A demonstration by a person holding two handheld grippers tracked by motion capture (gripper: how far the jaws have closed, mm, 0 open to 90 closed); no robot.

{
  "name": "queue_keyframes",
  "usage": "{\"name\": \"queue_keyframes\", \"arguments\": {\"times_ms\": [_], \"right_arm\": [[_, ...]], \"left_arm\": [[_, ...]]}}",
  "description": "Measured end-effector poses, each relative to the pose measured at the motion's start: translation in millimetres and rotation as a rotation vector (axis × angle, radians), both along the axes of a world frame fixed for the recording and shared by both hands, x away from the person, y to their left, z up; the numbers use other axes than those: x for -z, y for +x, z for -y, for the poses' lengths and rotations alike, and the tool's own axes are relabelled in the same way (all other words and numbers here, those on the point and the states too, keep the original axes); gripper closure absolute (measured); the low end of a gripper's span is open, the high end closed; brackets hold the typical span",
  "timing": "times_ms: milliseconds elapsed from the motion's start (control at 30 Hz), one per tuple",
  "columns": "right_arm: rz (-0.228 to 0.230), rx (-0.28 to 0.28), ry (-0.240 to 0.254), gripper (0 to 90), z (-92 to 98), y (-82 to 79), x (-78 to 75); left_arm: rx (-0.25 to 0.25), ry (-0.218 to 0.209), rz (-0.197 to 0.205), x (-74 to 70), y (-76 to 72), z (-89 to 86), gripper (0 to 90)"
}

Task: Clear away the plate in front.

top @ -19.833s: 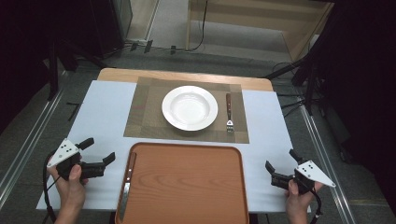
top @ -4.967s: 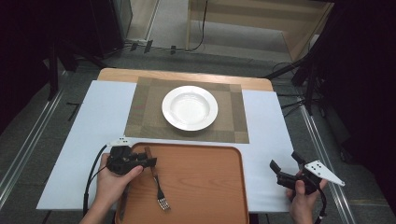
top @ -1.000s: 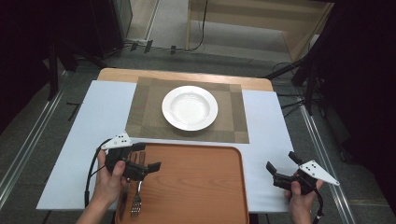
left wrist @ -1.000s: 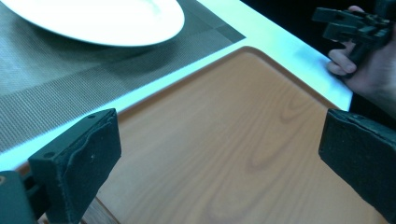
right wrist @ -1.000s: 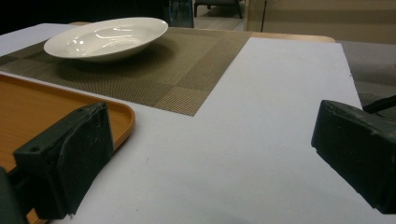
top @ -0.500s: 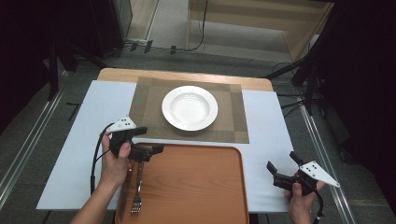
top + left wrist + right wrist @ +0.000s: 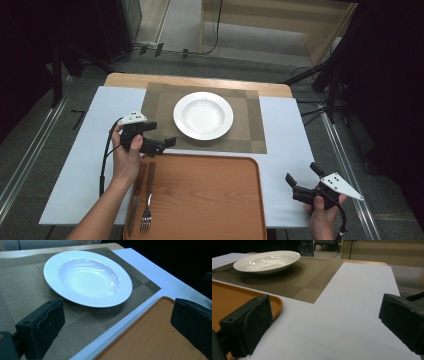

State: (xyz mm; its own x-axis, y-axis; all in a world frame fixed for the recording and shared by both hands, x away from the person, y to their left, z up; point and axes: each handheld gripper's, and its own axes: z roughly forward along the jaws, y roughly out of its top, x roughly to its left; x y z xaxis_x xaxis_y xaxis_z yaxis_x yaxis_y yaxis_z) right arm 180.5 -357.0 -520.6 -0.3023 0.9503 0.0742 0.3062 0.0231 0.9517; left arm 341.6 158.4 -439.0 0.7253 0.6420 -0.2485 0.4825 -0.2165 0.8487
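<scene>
- Left gripper (image 7: 165, 145) is off the tray (image 7: 210, 200) now, up at left-centre of the high view, jaws wide and empty, aimed at the plate (image 7: 203, 115).
- Half a second ago it sat lower, over the tray's top-left corner; a second ago, right above the fork (image 7: 147, 212).
- Fork and knife (image 7: 136, 197) lie side by side at the tray's left edge, lower left. Cutlery step looks done.
- Vs the earliest frame: fork was right of the plate on the mat (image 7: 250, 125); knife already in the tray.
- Plate is likely next.
- Right gripper (image 7: 302, 182) idles lower right, jaws wide, empty.
</scene>
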Motion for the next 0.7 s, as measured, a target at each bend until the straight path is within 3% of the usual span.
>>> {"name": "queue_keyframes", "arguments": {"times_ms": [133, 300, 467, 700], "right_arm": [[-0.002, 0.008, 0.014, 0.0, 1.5, -0.6, -0.2], [0.005, 0.002, 0.012, 0.0, 1.7, -0.7, -0.3], [0.006, -0.002, 0.005, 0.0, 0.5, -0.9, -0.2], [0.015, 0.014, 0.005, 0.0, 0.9, -3.0, -0.8]], "left_arm": [[-0.005, -0.029, -0.038, -1.8, 14.1, 3.3, 0.0], [-0.004, -0.013, -0.045, -0.7, 32.0, 10.5, 0.0], [-0.026, -0.014, -0.082, 4.6, 52.4, 16.3, 0.0], [-0.051, -0.003, -0.08, 5.2, 71.0, 22.0, 0.0]]}}
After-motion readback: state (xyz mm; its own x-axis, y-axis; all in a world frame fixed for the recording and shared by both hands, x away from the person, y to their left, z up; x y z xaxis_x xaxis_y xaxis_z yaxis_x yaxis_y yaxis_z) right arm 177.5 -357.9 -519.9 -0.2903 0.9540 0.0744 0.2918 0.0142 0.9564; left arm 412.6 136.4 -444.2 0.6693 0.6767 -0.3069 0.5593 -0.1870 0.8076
